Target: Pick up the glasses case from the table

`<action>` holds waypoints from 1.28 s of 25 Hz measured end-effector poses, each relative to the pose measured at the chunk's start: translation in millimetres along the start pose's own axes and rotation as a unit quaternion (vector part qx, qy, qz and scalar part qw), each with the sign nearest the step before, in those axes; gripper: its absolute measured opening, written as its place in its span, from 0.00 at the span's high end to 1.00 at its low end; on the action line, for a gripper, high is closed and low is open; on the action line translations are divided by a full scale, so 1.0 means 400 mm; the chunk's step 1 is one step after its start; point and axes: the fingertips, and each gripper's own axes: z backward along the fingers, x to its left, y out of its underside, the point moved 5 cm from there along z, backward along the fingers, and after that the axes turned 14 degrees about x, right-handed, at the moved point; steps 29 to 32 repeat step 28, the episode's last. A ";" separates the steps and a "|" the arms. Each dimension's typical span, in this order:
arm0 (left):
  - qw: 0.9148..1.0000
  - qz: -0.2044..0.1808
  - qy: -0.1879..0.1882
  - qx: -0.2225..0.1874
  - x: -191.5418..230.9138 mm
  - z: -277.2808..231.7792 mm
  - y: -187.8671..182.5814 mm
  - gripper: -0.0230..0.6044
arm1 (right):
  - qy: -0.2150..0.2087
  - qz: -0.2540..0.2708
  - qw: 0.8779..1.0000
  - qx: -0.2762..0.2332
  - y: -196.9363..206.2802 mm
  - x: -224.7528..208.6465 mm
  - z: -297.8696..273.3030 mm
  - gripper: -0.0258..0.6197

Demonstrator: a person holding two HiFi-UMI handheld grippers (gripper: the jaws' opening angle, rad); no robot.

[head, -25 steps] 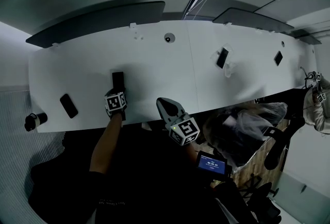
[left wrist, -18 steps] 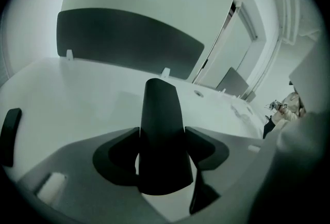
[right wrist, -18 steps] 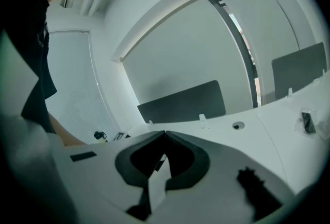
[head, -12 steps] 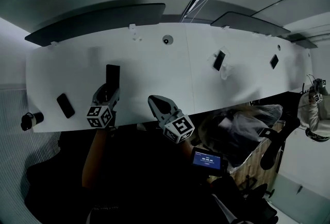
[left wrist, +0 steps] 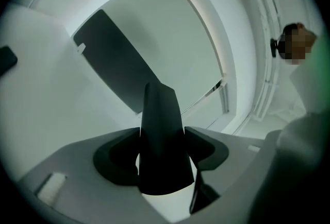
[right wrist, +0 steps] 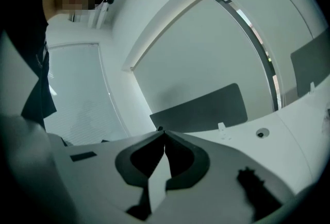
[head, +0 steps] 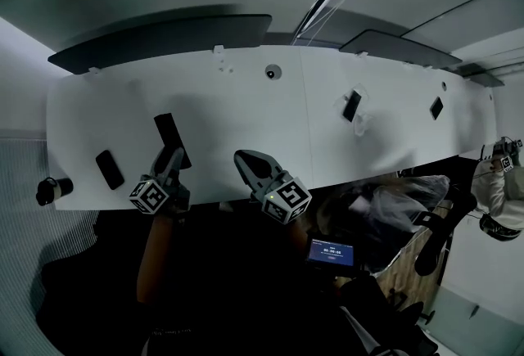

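The glasses case (head: pixel 168 138) is a long black box. It hangs tilted above the near edge of the white table (head: pixel 246 113), and my left gripper (head: pixel 170 158) is shut on its lower end. In the left gripper view the case (left wrist: pixel 160 115) rises dark between the two jaws of the left gripper (left wrist: pixel 164 138) and hides the gap. My right gripper (head: pixel 245 161) hovers over the table's near edge to the right of the case. It holds nothing, and in the right gripper view the right gripper (right wrist: pixel 164 133) has its jaw tips touching.
On the table's left lies a flat black object (head: pixel 108 169), and a black cylinder (head: pixel 49 189) sits at the left edge. Two small dark items (head: pixel 352 105) (head: pixel 436 107) stand at the right. Dark divider panels (head: pixel 155 31) line the far side. A person (head: pixel 499 191) is at the far right.
My left gripper has lifted the case off the table and tilted it towards the left. My right gripper has drifted slightly left.
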 end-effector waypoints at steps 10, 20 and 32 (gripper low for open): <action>0.986 0.052 0.151 -0.057 -0.173 0.043 -0.074 0.53 | 0.002 0.004 1.000 -0.025 -0.007 -0.007 0.016 0.95; 0.984 0.043 0.167 -0.048 -0.189 0.065 -0.075 0.52 | -0.024 0.039 0.999 -0.012 -0.026 0.034 -0.020 0.95; 0.985 0.043 0.164 -0.043 -0.183 0.078 -0.053 0.52 | -0.029 0.042 0.999 -0.011 -0.024 0.039 -0.027 0.95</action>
